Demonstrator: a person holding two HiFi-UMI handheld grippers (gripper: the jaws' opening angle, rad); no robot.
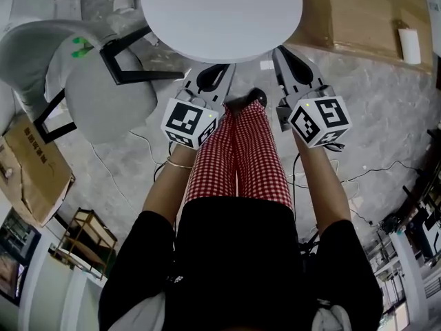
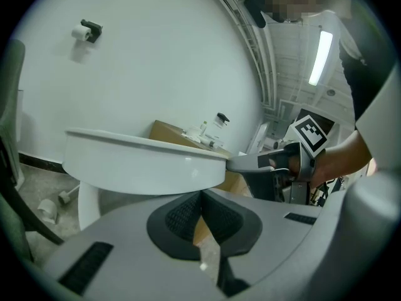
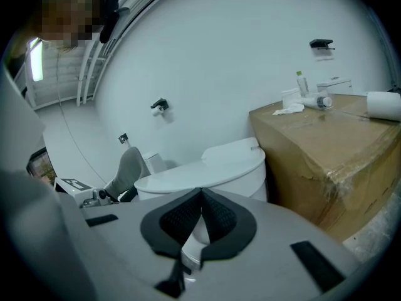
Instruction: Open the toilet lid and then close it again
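Legs: we stand right before the toilet, with our checked trousers [image 1: 238,157] below both tongs.
Left tongs [image 1: 222,69]: the tips are pressed together with nothing between them. They point at the front rim of the lid [image 1: 220,12] from slightly under it, and we cannot tell whether they touch it.
Right tongs [image 1: 279,52]: these are also closed tip to tip and empty. The left gripper view shows their tip at the rim's edge, either touching it or just beside it.
Lid: it lies flat and fully down, round and white, filling the top of the head view. We see no gap under it.
Done: nothing that we can confirm. A lowered lid looks the same before opening and after closing, so we cannot tell which end of the task this is.
Left: if this is the start, all of it remains, meaning lifting the front rim, swinging the lid up to the tank [image 3: 235,150] and bringing it down again. If this is the end, we only need to draw both tongs back.
Our guess: with both closed tips at the rim, the tongs look ready to pry or push the lid up, not to pinch it.
Chair [image 1: 103,88]: it is grey and stands on the floor to our left, apart from the toilet.
Box [image 3: 326,155]: a cardboard box just beside the toilet on the right, with bottles and a paper roll [image 3: 383,104] on top.
Wall: it is white, with a paper holder [image 2: 84,31] mounted high up on it.
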